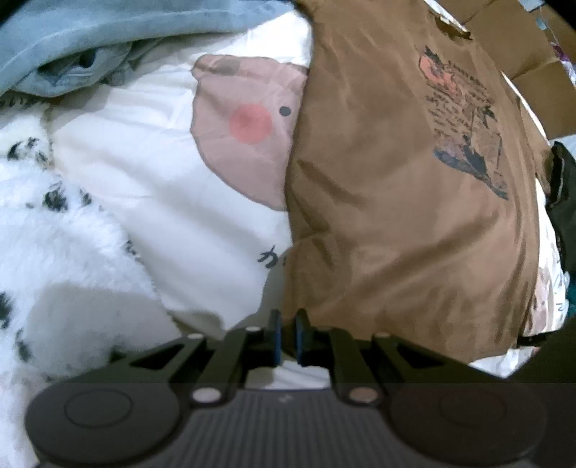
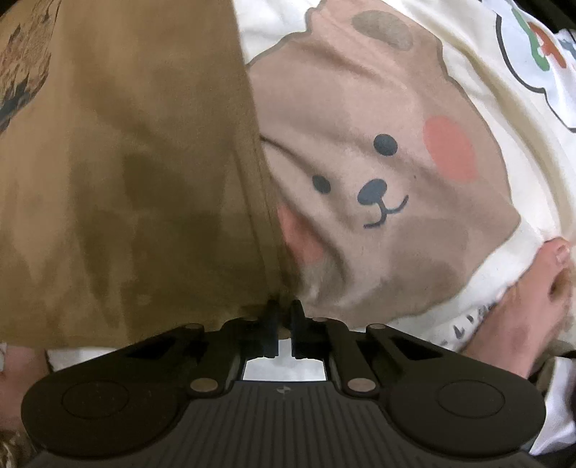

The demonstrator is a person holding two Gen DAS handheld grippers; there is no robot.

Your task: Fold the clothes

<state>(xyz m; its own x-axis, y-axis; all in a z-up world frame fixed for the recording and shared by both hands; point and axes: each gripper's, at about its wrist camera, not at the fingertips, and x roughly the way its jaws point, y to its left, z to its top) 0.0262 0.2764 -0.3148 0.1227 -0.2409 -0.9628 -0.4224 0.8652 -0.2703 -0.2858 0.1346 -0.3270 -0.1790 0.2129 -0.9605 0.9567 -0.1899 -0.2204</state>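
Observation:
A brown T-shirt (image 1: 378,201) with a printed picture (image 1: 464,118) lies spread flat on white bedding. In the left wrist view my left gripper (image 1: 287,324) sits at the shirt's near left corner, its jaws shut on the hem there. In the right wrist view the same brown T-shirt (image 2: 126,162) fills the left half. Its right edge runs down into my right gripper (image 2: 282,311), which is shut on that edge. Both grippers point steeply down at the bed.
The white duvet (image 1: 151,187) carries a bear-face print (image 2: 378,172). A fluffy white blanket with black spots (image 1: 54,244) and a blue-grey cloth (image 1: 72,32) lie to the left. Cardboard boxes (image 1: 529,43) stand beyond the shirt. A person's bare foot (image 2: 532,298) rests on the duvet at the right.

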